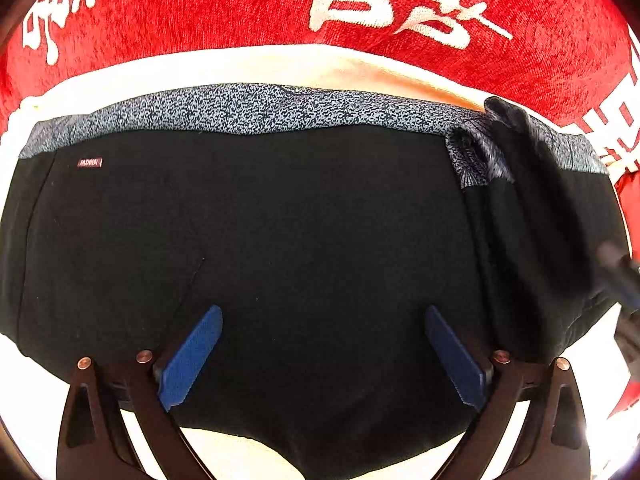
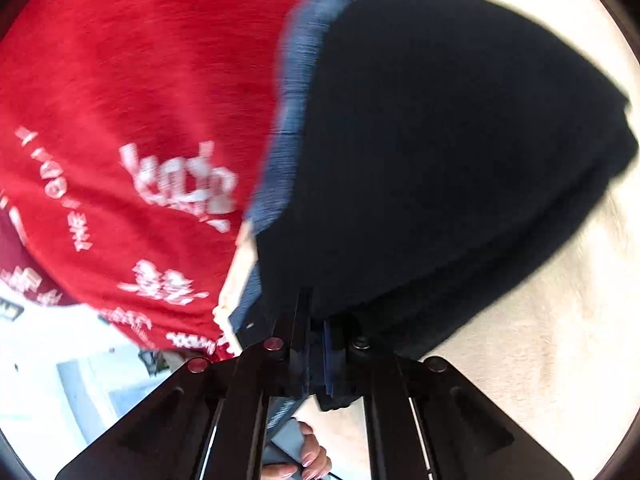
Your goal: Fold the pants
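Black pants (image 1: 256,232) flat on the white desk (image 1: 248,64), speckled waistband (image 1: 256,108) toward the person's red shirt (image 1: 200,8). Left tool (image 1: 322,356) spread wide above them; right tool (image 2: 316,344) clamped on the pants' edge.

Black pants (image 1: 280,220), speckled grey waistband (image 1: 256,108), left claw (image 1: 322,356) spread wide above, possibly right claw (image 1: 532,184) blurred.

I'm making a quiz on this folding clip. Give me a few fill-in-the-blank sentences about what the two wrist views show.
1. The pants are mostly ____ in colour.
2. Their speckled waistband is ____.
3. The left claw hovers ____ above the pants, gripping nothing.
4. The cloth beyond the waistband is ____ with white lettering.

Missing words: black; grey; open; red
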### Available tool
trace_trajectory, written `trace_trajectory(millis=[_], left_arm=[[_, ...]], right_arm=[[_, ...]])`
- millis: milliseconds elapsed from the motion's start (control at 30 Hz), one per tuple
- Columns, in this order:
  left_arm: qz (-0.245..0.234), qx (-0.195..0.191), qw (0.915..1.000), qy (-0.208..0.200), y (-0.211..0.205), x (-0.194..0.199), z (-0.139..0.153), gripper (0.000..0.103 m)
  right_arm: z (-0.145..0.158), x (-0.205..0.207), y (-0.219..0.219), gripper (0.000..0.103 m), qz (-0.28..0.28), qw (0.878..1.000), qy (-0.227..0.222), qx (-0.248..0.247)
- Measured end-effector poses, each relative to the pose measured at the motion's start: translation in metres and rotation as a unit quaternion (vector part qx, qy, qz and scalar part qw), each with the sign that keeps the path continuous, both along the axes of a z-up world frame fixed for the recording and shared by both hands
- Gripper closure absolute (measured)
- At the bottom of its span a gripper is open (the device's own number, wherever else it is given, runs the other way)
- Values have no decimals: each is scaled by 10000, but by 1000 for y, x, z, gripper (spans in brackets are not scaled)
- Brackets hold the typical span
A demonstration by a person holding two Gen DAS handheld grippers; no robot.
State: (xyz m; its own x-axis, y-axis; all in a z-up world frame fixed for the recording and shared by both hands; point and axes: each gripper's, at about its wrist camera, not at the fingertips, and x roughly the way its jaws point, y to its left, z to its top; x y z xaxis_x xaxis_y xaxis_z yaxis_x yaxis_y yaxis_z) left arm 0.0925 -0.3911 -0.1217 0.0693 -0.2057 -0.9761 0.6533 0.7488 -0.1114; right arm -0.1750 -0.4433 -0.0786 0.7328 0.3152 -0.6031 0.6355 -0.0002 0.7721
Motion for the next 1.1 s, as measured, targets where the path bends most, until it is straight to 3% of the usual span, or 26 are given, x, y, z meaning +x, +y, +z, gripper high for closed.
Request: trace_trajectory(millis=[67,133,233,300,367,400,433,467,600,700,767,833,900,967,1033,1100], left_arm=[[-19,8,10000,-28,-12,-6,-2,1],[6,-36,10000,-23,-7,-5,-2,0],[30,-69,10000,-38,-7,-12,-4,0],[34,-17,10000,-42,-5,-9,-4,0],[1,41,10000,-53,-21,-12,-4,0],[-19,76,9999,-97,-27,-10,-3,0],[-35,114,9998,-142,-26,-9,-1,0],[-34,196,9997,-172,-25,-7,3,0],[75,26,9997,-228,-13,1,33,0],[-170,-150,9990,-385,-19,-2,59,0],[-450,-315,9976,-415,-35,-9,73,0],[-620,-472,9961,-413,-54,-17,79,0],[-761,-592,9947,-367,-78,-26,78,0],[-913,-575,9937,-306,-105,-43,68,0],[-1024,-328,9935,-382,-117,-47,46,0],[-1023,173,9940,-358,-117,-55,15,0]], right_arm=[[17,2,7,98,307,9992,-146,-201],[18,0,21,98,645,9975,12,-270],[-10,7,44,95,1015,9933,509,-196],[-26,12,49,94,1031,9934,486,-159],[-21,10,49,78,801,9963,303,-33],[-17,6,50,57,784,9967,223,-20],[-11,2,53,46,806,9966,157,-29],[-4,-1,55,46,894,9957,220,-105],[33,-21,44,46,1217,9854,611,-1023],[61,-36,10,49,1126,9671,1092,-2004],[68,-41,-24,56,1053,9541,1469,-2390],[61,-39,-57,72,990,9450,1705,-2611],[49,-39,-79,80,1024,9436,1875,-2527],[31,-40,-85,81,1220,9481,1894,-2244],[23,-37,-74,81,1506,9374,2006,-2415],[28,-39,-69,81,1554,9323,2022,-2562]])
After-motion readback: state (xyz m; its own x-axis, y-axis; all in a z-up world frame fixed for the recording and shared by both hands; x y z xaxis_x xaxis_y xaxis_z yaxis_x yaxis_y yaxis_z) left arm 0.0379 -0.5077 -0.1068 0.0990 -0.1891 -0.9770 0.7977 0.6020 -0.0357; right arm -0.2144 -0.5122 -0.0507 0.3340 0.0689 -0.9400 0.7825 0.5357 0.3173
